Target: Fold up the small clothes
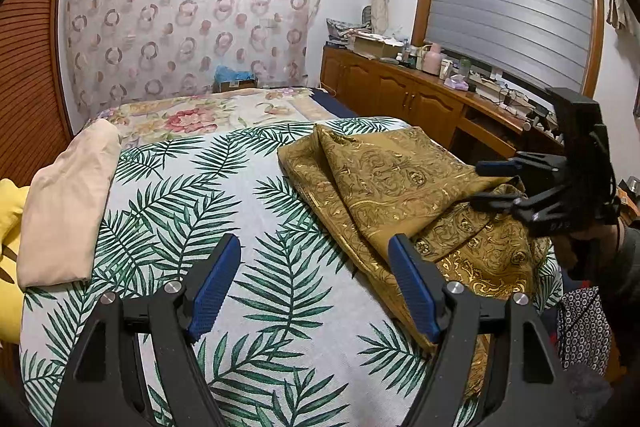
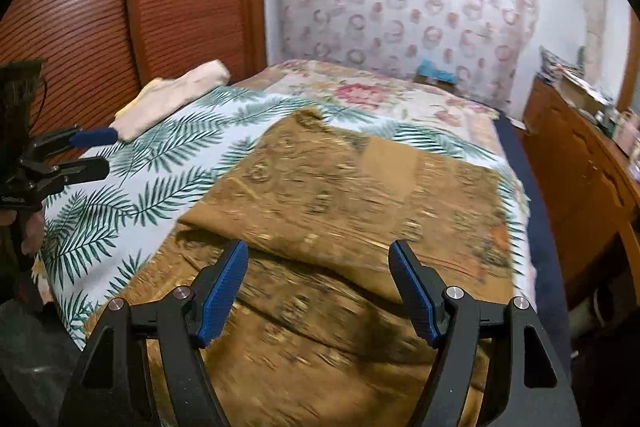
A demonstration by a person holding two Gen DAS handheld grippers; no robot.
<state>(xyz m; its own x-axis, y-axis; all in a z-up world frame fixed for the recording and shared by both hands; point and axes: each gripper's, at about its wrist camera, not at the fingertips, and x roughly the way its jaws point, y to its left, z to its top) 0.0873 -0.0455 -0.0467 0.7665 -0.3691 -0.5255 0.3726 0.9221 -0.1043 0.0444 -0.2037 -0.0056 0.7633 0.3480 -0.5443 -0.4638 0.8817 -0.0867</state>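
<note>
Gold cloth (image 1: 400, 187) on bed (image 1: 240, 211)

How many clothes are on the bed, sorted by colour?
Gold patterned cloth: 1
Beige folded garment: 1
Yellow cloth, at the bed's edge: 1
Total: 3
</note>
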